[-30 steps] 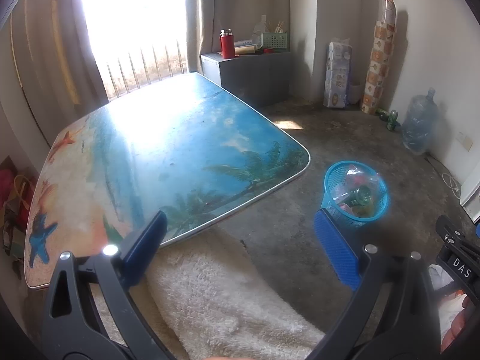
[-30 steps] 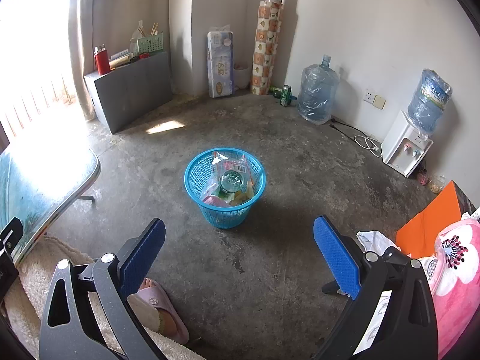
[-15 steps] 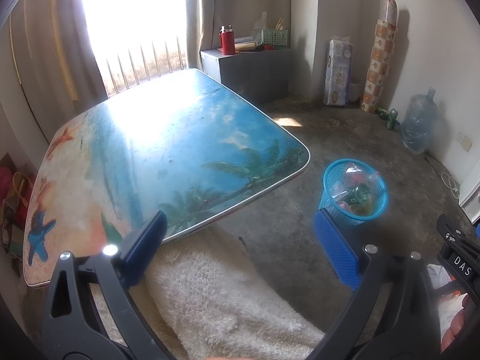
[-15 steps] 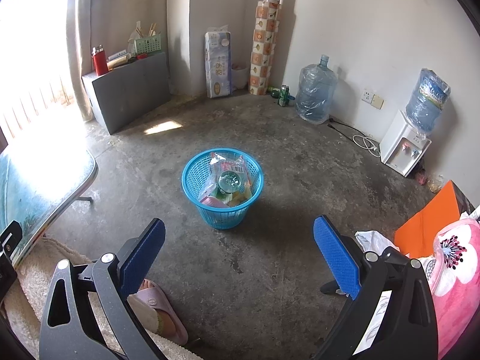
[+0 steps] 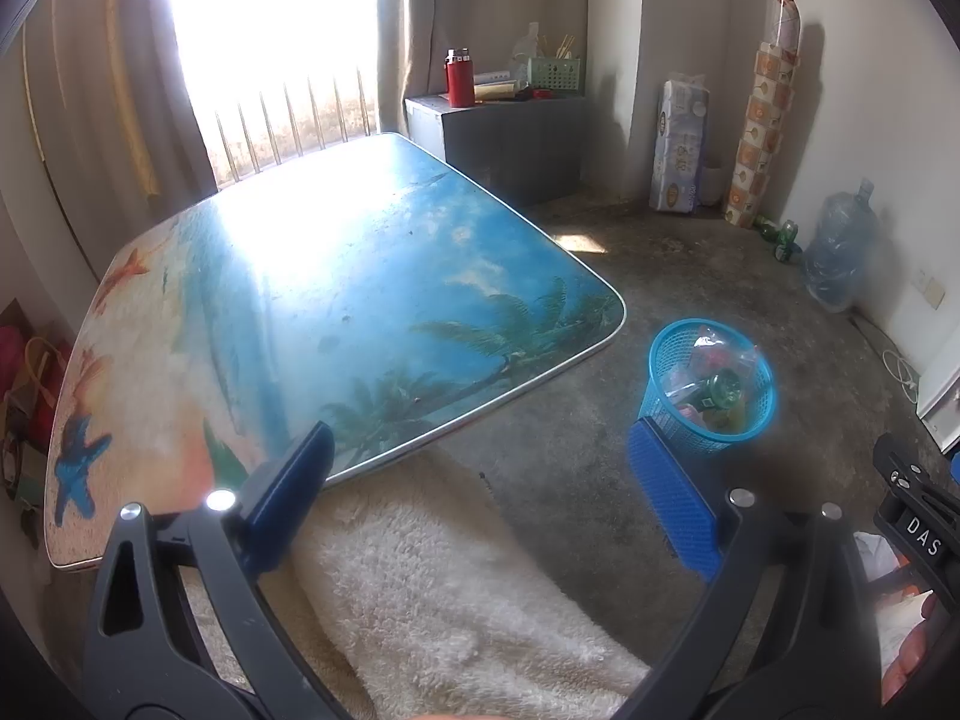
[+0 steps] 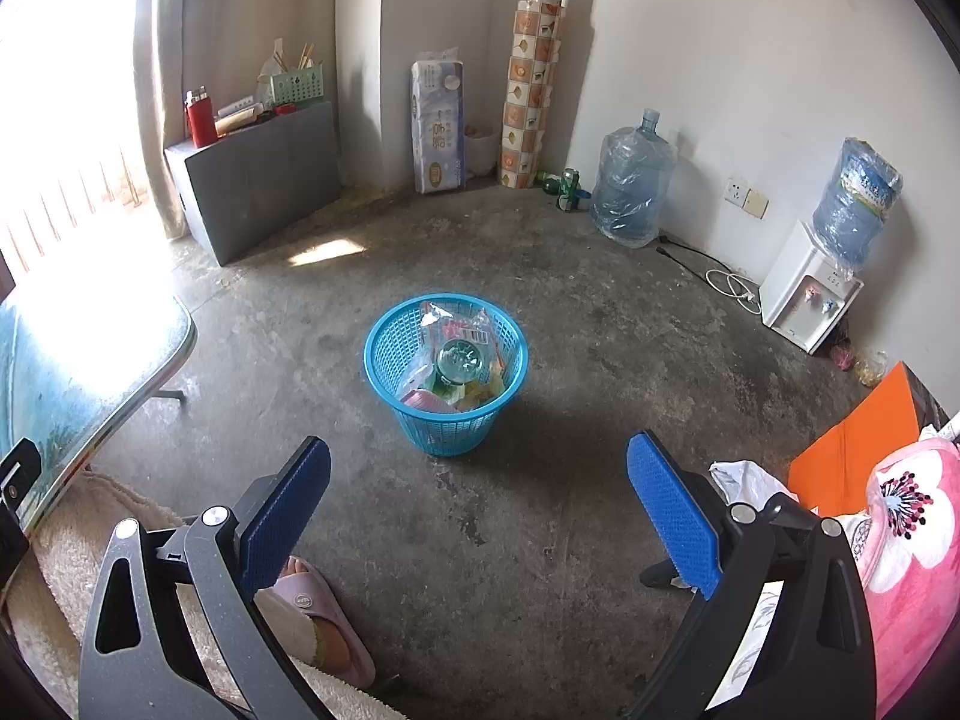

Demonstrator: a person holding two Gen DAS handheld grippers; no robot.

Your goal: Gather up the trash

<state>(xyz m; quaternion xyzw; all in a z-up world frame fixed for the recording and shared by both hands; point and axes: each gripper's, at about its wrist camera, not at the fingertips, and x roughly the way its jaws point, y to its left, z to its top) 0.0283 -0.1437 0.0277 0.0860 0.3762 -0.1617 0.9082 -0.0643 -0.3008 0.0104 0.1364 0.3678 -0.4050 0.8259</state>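
Both wrist views look down from above, sharing the blue basket (image 5: 711, 384) (image 6: 446, 366)

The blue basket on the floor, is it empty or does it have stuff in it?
Not empty. The blue basket stands upright on the concrete floor holding clear plastic wrappers and a green bottle, piled near its rim.

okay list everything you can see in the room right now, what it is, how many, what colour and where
Trash basket: one, blue, on the floor mid-room, holding wrappers and a bottle.
Table: one, beach print, left of the basket.
Cabinet: one, grey, by the window.
Flask: one, red, on the cabinet.
Small crate: one, green, on the cabinet.
Tissue pack: one, white, against the back wall.
Patterned roll: one, orange and white, upright in the corner.
Water jugs: two, clear blue; one on the floor, one on the white dispenser.
Slipper: one, pink, on a foot.
Left tongs: open, empty.
Right tongs: open, empty.
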